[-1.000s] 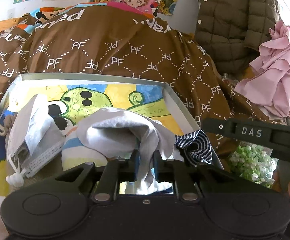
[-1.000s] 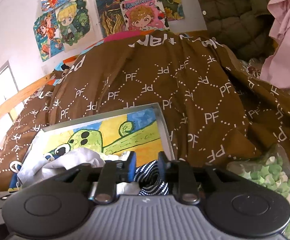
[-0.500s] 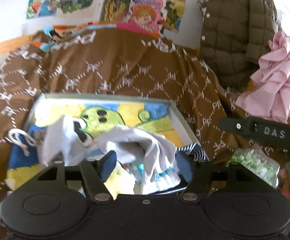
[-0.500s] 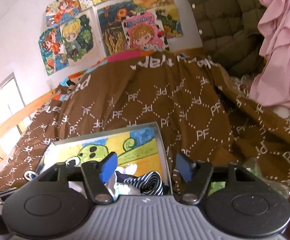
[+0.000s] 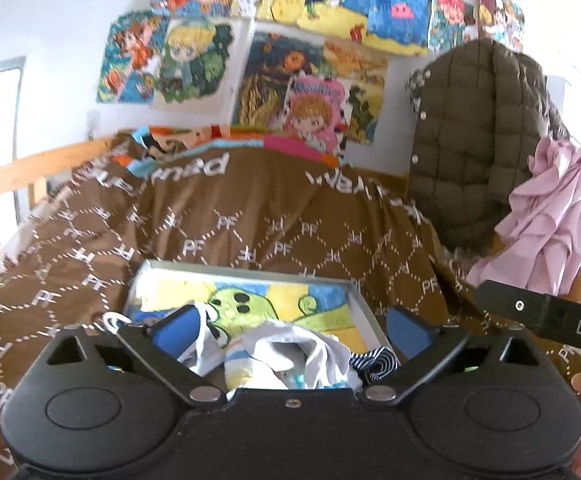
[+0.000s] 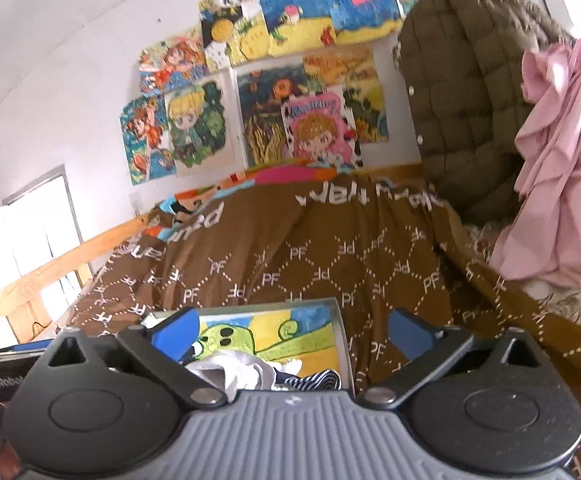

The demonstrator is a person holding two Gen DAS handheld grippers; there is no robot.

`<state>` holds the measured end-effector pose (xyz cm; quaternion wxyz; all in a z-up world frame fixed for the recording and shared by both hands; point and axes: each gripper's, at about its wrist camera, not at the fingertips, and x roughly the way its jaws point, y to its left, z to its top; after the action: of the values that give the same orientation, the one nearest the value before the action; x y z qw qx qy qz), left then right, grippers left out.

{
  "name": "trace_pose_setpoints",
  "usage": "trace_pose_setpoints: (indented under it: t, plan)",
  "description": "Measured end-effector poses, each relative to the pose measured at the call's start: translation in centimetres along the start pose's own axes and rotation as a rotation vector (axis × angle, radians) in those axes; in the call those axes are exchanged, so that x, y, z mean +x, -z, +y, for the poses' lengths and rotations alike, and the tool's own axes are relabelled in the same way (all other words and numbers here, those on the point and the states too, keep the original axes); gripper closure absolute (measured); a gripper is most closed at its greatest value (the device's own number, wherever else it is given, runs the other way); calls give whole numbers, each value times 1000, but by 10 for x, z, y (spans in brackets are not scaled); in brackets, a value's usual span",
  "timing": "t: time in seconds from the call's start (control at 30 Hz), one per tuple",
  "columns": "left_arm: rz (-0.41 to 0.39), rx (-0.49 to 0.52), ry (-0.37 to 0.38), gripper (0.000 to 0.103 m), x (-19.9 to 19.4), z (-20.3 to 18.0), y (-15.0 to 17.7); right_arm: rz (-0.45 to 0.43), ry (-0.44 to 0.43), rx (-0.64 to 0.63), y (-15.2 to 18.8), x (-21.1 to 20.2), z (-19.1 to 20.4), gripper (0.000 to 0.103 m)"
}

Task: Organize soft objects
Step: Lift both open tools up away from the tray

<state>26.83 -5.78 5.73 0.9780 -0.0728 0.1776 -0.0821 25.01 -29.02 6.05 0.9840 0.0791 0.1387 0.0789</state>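
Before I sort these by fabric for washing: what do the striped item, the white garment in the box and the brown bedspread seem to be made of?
The striped item looks like ribbed knit, dark blue and white, matte; probably a sock.
The white garment seems thin, soft jersey or cotton, judging by its limp, rounded folds.
The brown bedspread looks like smooth printed woven cloth, matte, draping in broad folds; the fibre cannot be told.

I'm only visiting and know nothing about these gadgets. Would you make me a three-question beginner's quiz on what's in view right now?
1. True or false: the left hand-held gripper is clamped on the white cloth.
2. Where does the striped sock lie?
A. on the pink garment
B. in the box
C. on the quilted jacket
3. Fill in: the box rests on a ____ blanket.

Key: 1 false, its jaws have just been opening and stand wide, with nothing gripped; 2 B; 3 brown.
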Motion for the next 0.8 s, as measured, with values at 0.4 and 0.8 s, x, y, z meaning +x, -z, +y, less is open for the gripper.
trace_pose_setpoints:
  t: [0.4, 0.8]
  plan:
    - [-115, -6, -28, 1, -85, 4, 22, -67, -7, -53, 15, -66, 27, 0]
    - [-185, 8, -91, 1, -151, 12, 49, -59, -25, -142, 46, -112, 58, 0]
